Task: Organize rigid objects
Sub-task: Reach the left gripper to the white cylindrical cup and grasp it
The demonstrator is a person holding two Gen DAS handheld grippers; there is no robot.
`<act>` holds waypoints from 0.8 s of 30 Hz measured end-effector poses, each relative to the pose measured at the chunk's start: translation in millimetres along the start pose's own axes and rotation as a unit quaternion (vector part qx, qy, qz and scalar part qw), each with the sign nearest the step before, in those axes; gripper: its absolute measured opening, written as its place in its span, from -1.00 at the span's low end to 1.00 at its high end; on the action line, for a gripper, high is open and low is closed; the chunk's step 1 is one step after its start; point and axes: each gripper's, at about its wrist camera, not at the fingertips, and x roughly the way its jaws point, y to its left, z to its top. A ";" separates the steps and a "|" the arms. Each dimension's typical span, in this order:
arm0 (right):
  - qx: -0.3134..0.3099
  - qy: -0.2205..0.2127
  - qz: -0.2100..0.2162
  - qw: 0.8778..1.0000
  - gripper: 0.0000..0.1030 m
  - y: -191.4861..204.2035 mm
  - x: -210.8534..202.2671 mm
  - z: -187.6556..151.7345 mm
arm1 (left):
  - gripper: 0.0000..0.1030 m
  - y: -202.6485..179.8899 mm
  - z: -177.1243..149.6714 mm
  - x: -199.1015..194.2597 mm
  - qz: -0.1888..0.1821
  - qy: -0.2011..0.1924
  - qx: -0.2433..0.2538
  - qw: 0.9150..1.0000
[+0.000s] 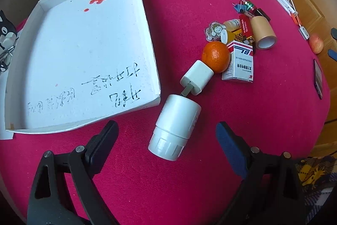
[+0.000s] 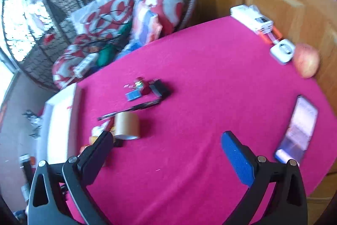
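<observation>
The left gripper (image 1: 166,130) is spread wide above the red cloth (image 1: 189,182), and a white bottle (image 1: 175,127) lies on its side between its fingers, touching neither. A charger (image 1: 197,77) lies just past the bottle, touching an orange (image 1: 215,56). A medicine box (image 1: 239,62) and a tape roll (image 1: 263,35) sit beyond. The white tray (image 1: 84,52) lies to the left. The right gripper (image 2: 166,140) is also spread, holding nothing, near the tape roll (image 2: 127,125) and a phone (image 2: 299,128).
</observation>
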 end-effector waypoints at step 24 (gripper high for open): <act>-0.038 0.014 0.036 0.999 1.00 13.4 -2.1 -9.3 | -0.25 -9.7 2.5 16.8 0.008 0.017 0.039 0.999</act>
